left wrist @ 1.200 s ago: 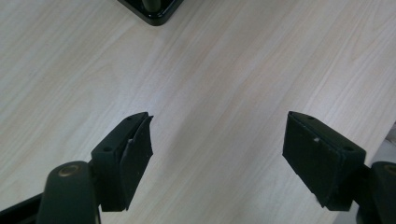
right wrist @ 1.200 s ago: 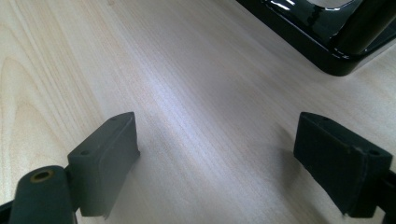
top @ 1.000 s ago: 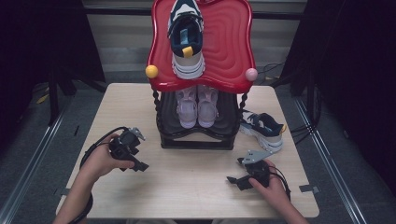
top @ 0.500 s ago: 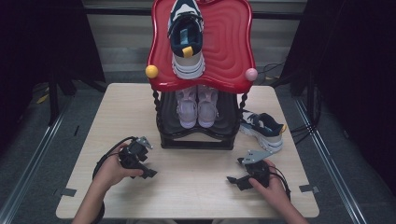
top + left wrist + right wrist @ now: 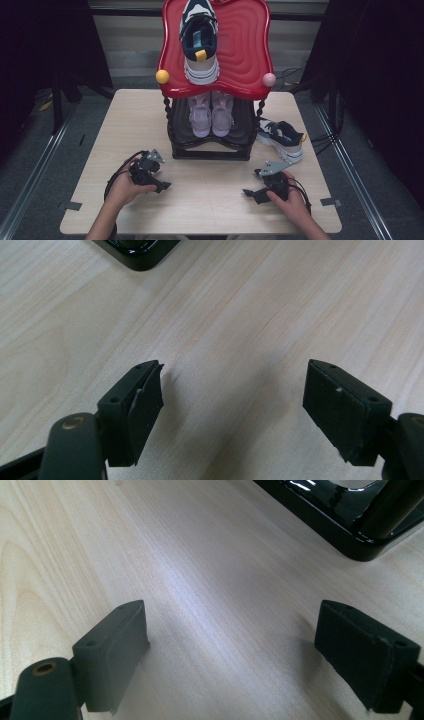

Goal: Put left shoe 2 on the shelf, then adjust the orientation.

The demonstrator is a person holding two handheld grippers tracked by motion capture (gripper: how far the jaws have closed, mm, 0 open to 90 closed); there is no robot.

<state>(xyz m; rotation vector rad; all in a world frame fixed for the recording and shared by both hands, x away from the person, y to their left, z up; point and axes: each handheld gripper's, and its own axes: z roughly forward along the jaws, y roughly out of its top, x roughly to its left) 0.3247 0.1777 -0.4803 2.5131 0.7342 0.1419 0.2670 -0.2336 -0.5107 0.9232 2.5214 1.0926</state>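
A black two-tier shoe rack (image 5: 210, 150) with a red top shelf (image 5: 240, 55) stands at the table's middle back. One navy and white sneaker (image 5: 200, 40) lies on the red shelf. A pale pink pair (image 5: 211, 116) sits on the lower tier. A second navy and white sneaker (image 5: 280, 140) rests on the table right of the rack. My left gripper (image 5: 161, 181) is low over the wood at the front left, open and empty (image 5: 232, 400). At the front right, my right gripper (image 5: 251, 184) is also open with bare wood between its pads (image 5: 232, 647).
The wooden table (image 5: 210, 200) has bare room between the two grippers. The rack's black base corner (image 5: 135, 252) lies ahead of the left gripper, and its other corner (image 5: 350, 525) ahead of the right one. Dark floor and metal rails (image 5: 45, 150) flank the table.
My left hand and gripper have come down and moved right, toward the table's front middle. The right hand has stayed put.
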